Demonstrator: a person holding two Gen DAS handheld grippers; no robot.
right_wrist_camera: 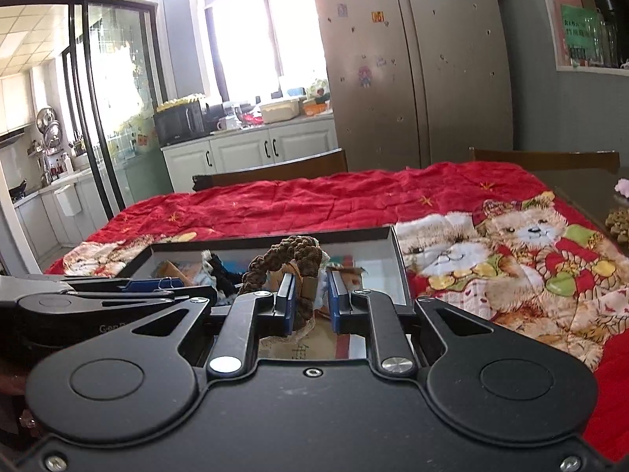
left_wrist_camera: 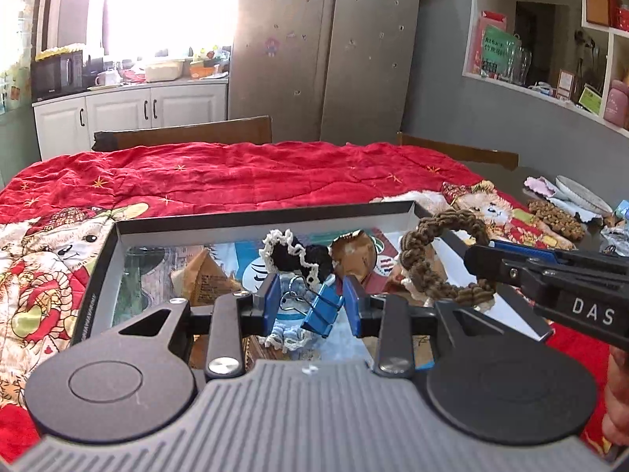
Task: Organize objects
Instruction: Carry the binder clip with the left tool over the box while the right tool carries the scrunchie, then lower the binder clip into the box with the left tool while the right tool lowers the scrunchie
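Nearest in the left wrist view, the left gripper (left_wrist_camera: 311, 299) is seen with a blue binder clip (left_wrist_camera: 320, 308) clamped between its blue pads, the clip's wire handles pointing to the left. In the right wrist view, the right gripper (right_wrist_camera: 311, 302) is closed on a brown braided scrunchie (right_wrist_camera: 293, 265), whose loop stands up above the pads; the same scrunchie (left_wrist_camera: 440, 259) is seen from the left camera hanging from the right gripper's tips at the right. Both grippers are held over a shallow open box (left_wrist_camera: 255, 218) with dark rims and white inner walls, which lies on a red quilt (left_wrist_camera: 236, 173) printed with bears. Inside the box, a black scrunchie with a cream lace edge (left_wrist_camera: 297, 253), a round brown item (left_wrist_camera: 354, 253) just right of it, a pale blue lace-edged scrunchie (left_wrist_camera: 289, 338) under the clip, and paper packets are seen. Right of the quilt, on the dark table (left_wrist_camera: 550, 181), another brown scrunchie (left_wrist_camera: 554, 218) lies well apart from the box. Beyond the table, chair backs (left_wrist_camera: 188, 133), a fridge (left_wrist_camera: 326, 51), white cabinets (left_wrist_camera: 129, 112) and a wall shelf (left_wrist_camera: 550, 31) are seen.
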